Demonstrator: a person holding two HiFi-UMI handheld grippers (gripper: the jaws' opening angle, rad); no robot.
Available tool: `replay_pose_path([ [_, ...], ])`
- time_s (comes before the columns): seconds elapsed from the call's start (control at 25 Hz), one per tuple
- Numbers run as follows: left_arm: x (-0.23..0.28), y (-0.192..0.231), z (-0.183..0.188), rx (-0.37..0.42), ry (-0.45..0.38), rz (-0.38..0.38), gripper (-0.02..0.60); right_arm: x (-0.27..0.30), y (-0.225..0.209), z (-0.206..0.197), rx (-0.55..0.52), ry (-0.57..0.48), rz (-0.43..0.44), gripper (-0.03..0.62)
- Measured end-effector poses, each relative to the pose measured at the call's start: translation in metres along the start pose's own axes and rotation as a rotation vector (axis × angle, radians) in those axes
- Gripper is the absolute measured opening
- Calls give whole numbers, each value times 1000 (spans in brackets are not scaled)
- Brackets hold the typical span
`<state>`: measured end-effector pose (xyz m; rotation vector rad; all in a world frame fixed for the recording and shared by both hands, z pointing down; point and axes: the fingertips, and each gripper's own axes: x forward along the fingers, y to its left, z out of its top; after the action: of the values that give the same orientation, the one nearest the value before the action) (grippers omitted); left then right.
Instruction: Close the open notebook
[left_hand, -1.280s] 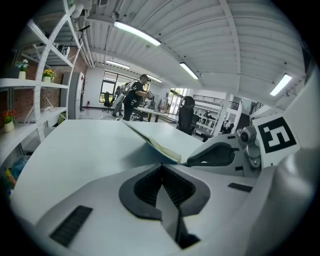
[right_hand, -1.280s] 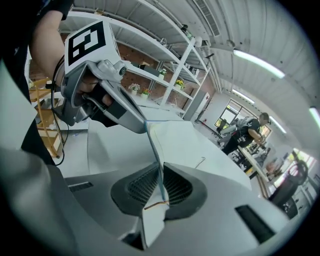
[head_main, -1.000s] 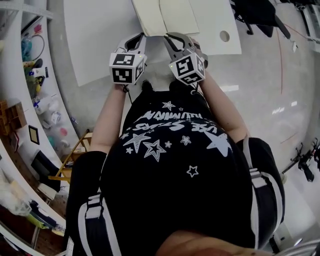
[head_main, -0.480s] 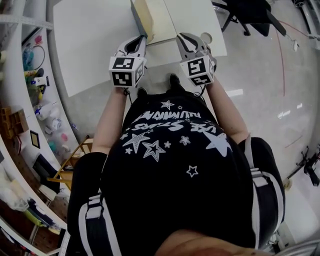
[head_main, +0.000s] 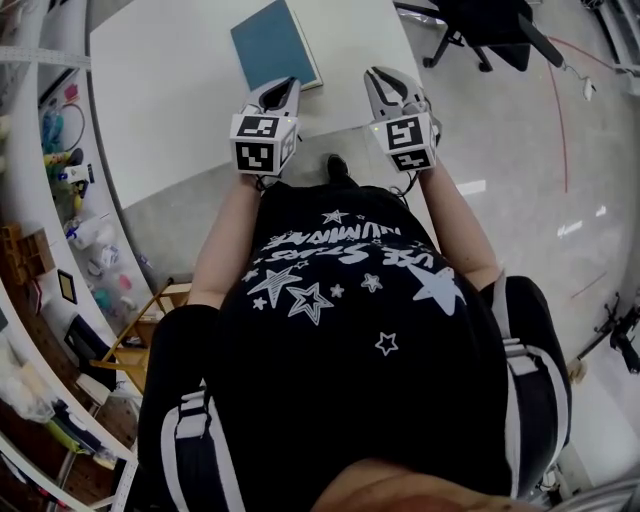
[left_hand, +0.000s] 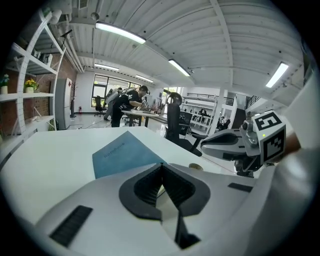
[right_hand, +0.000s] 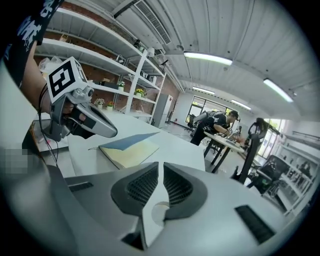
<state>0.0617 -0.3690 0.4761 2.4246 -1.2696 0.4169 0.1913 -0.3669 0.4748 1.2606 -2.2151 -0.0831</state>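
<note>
The notebook (head_main: 275, 45) lies closed and flat on the white table (head_main: 170, 90), blue cover up. It also shows in the left gripper view as a blue notebook (left_hand: 125, 155) and in the right gripper view as a notebook (right_hand: 127, 147) with its cream page edge facing me. My left gripper (head_main: 284, 86) hovers just short of its near edge, jaws shut and empty (left_hand: 161, 167). My right gripper (head_main: 381, 76) hangs to the right of the notebook, over the table's near corner, jaws nearly together with nothing between them (right_hand: 160, 165).
A black office chair (head_main: 490, 25) stands beyond the table's right end. Shelving with clutter (head_main: 60, 130) lines the left side. A round cable hole (left_hand: 196, 166) sits in the table near the right gripper. A person bends over a distant desk (left_hand: 127, 102).
The notebook went from lying open, through half-folded, to closed with its blue cover up. Both grippers drew back from it toward the person.
</note>
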Motion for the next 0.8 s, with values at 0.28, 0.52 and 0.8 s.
replay_pose_path([
  [0.28, -48, 15, 16, -30, -74, 12, 12, -8, 5, 21, 55, -32, -40, 38],
  [0.52, -123, 61, 14, -73, -132, 34, 12, -12, 49, 45, 149, -42, -79, 37],
  [0.8, -180, 93, 4, -87, -187, 7, 13, -24, 127, 51, 212, -16, -33, 37],
])
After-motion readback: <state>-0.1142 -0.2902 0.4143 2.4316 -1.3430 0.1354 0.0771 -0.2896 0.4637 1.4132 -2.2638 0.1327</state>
